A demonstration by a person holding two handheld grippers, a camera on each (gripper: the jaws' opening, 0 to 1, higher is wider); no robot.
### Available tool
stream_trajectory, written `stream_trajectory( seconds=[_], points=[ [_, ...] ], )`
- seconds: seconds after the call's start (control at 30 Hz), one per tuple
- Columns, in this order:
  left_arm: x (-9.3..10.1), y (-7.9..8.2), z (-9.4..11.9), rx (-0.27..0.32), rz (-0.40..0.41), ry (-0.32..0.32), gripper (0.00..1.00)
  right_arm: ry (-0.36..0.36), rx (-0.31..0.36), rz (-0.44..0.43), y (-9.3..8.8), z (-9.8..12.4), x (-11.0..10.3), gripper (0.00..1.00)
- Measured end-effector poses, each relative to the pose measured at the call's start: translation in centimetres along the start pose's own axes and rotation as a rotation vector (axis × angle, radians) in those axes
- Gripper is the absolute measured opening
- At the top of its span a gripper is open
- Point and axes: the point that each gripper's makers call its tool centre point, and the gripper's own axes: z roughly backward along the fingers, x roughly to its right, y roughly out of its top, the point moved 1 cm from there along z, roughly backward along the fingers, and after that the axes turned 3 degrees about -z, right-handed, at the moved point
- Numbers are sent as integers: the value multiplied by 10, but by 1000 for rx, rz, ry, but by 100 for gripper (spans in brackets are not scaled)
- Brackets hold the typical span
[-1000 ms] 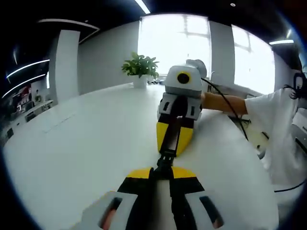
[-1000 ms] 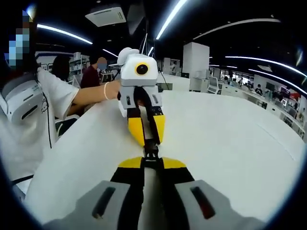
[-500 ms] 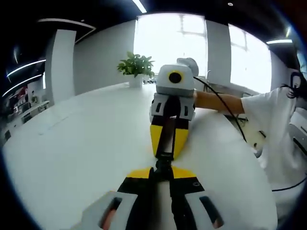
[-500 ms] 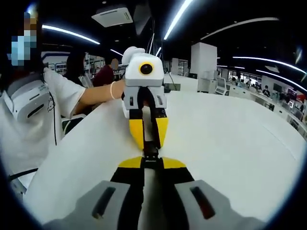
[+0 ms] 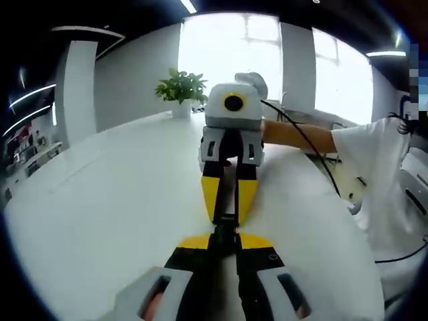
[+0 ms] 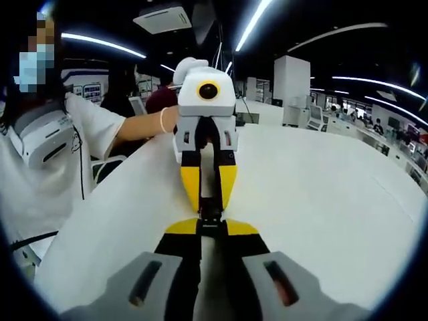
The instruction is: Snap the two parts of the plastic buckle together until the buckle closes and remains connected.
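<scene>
Two tools tip to tip above white table (image 5: 100,200): left tool (image 5: 225,235) and right tool (image 6: 212,224) each clamped narrow on black buckle (image 5: 226,224).

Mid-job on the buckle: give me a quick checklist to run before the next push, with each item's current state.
1. Left gripper shut on its buckle half: ok, jaws closed around a dark part.
2. Right gripper shut on its half: ok.
3. Grippers in line, tip to tip: ok in both views.
4. Buckle halves meeting: ok, they touch between the tips.
5. Latch clicked shut: cannot tell, jaws hide the joint.
6. Table beneath: ok, bare white surface around the grippers.
</scene>
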Motion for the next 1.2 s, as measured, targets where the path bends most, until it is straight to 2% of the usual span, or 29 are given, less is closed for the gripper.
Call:
stream_trajectory(
  seconds=[0.07, 0.23, 0.27, 0.3, 0.53, 0.67, 0.97, 1.2],
  points=[
    [1, 0, 0, 4, -2, -6, 11, 5, 11, 2, 0, 0, 0, 11],
    [3, 2, -3, -18, -28, -28, 11, 43, -17, 32, 3, -4, -3, 10],
    [6, 3, -6, -16, -31, -40, 11, 89, -28, 18, 1, -8, -12, 10],
    [7, 5, -2, -28, -34, -46, 11, 59, -32, 27, 2, -7, -5, 10],
    [6, 6, -1, -52, -48, -45, 11, 59, -38, 37, -1, -10, -4, 10],
    [8, 4, -1, -36, -40, -39, 11, 39, -21, 18, -1, -10, -3, 11],
    [10, 4, -1, -22, -53, -20, 12, -33, -23, 35, 2, -8, 1, 14],
    [6, 3, 0, -19, -44, 0, 13, -42, -26, 18, 3, -8, -1, 13]
  ],
)
